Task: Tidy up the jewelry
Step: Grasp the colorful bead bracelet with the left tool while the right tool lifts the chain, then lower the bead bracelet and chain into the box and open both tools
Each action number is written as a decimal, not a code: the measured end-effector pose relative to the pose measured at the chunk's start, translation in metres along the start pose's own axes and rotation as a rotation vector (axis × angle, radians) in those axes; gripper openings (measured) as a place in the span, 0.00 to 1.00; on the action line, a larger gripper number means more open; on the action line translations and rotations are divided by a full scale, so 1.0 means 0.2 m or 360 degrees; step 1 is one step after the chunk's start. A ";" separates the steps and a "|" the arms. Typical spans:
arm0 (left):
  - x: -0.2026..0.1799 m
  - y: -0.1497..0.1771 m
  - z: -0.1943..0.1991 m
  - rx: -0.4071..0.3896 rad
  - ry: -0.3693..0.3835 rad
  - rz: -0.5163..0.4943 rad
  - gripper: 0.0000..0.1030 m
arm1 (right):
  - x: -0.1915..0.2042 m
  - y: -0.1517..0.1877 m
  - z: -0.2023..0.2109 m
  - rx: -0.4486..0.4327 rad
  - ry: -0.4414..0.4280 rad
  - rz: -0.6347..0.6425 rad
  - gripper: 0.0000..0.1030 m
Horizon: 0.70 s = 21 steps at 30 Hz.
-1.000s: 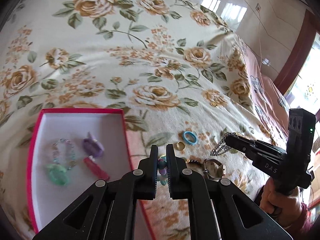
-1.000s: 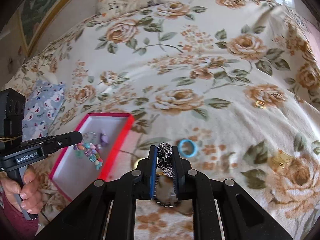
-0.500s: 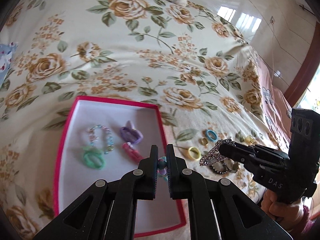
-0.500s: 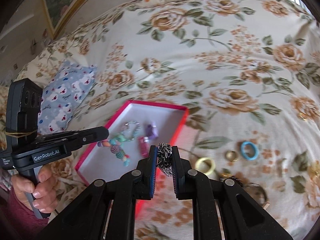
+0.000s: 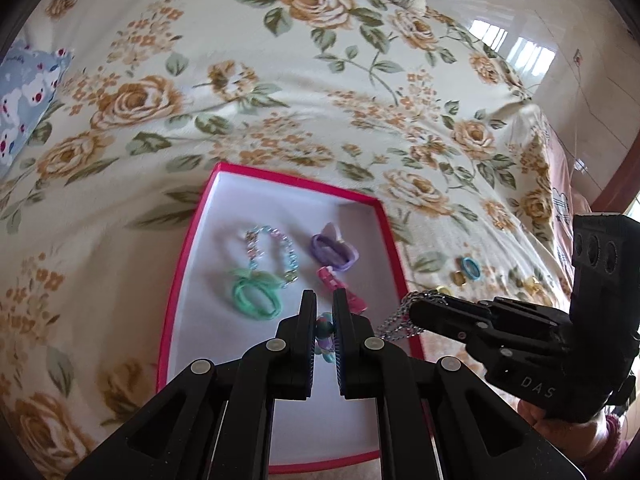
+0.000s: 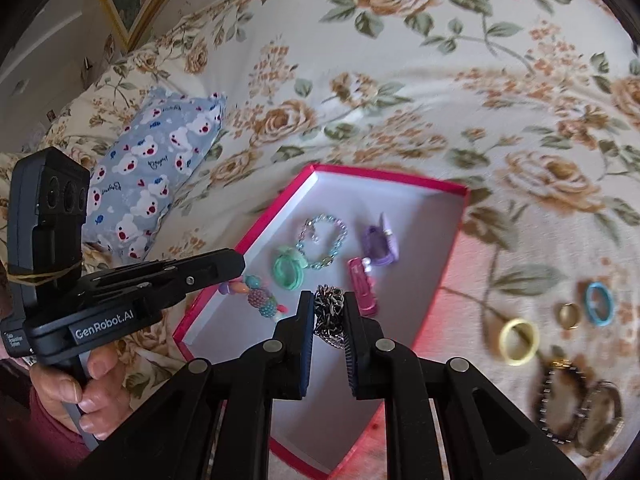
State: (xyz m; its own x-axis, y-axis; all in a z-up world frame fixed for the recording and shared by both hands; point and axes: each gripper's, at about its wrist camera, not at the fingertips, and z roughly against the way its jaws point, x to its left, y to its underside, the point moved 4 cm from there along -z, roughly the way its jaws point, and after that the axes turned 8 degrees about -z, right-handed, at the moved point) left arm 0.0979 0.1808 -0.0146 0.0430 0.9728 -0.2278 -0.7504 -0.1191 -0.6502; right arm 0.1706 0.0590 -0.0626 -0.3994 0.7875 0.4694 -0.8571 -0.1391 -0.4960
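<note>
Both grippers have swung across the floral bedspread [image 5: 280, 92] since a second ago, so the shallow pink-rimmed box with a white floor [image 5: 188, 248], then off to one side, now lies directly under them; the left gripper [image 5: 324, 312] has its fingers clenched on a string of pastel multicoloured beads [image 6: 260, 300], which dangles over the near part of the box floor; the right gripper [image 6: 329, 312] has its fingers clamped on a dark silver metal chain [image 6: 330, 312], a loop of which hangs below the tips just inside the box's near right rim; inside the box lie a mint green hair tie [image 5: 256, 294], a thin bracelet of pale blue and pink beads [image 5: 274, 252] touching it, a lilac hair tie with a bow [image 5: 332, 250] and a pink hair clip [image 5: 340, 286], all near the middle; out on the bedspread to the right of the box sit a yellow ring [image 6: 518, 342], a small gold ring [image 6: 569, 314] and a blue ring [image 6: 599, 303], close together; nearer the camera lie a dark beaded bracelet [image 6: 558, 400] and what may be a wristwatch [image 6: 602, 416], too blurred at the frame edge to be sure; a blue pillow printed with white bears [image 6: 160, 168] rests well beyond the box's left side; a hand [image 6: 76, 388] grips the left gripper's handle.
</note>
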 end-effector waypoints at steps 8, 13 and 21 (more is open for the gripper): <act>0.11 0.03 -0.14 0.0070 -0.0062 0.0066 0.06 | -0.01 0.06 -0.19 0.0127 0.0011 -0.0009 0.13; 0.15 0.05 -0.23 0.0112 -0.0114 0.0072 0.06 | -0.06 0.10 -0.27 0.0192 0.0044 -0.0030 0.13; 0.16 0.08 -0.31 0.0164 -0.0155 0.0064 0.07 | -0.08 0.12 -0.30 0.0217 0.0064 -0.0022 0.14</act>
State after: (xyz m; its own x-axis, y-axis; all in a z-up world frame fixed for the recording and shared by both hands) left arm 0.1287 0.1972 -0.0772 -0.0489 0.9829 -0.1773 -0.8140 -0.1421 -0.5632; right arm 0.1763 0.0791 -0.1259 -0.3763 0.8128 0.4447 -0.8998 -0.2062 -0.3845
